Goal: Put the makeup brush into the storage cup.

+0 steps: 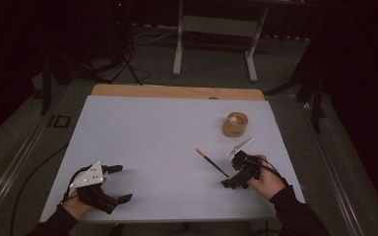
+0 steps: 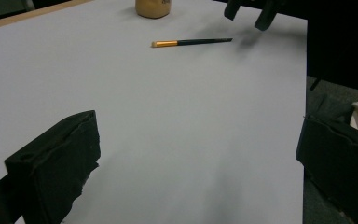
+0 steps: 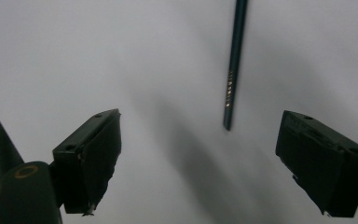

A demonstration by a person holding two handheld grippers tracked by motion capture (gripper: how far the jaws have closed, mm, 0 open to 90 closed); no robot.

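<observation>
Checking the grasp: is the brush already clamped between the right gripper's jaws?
No. The brush lies free on the table, its handle end ahead of the open right gripper.
</observation>
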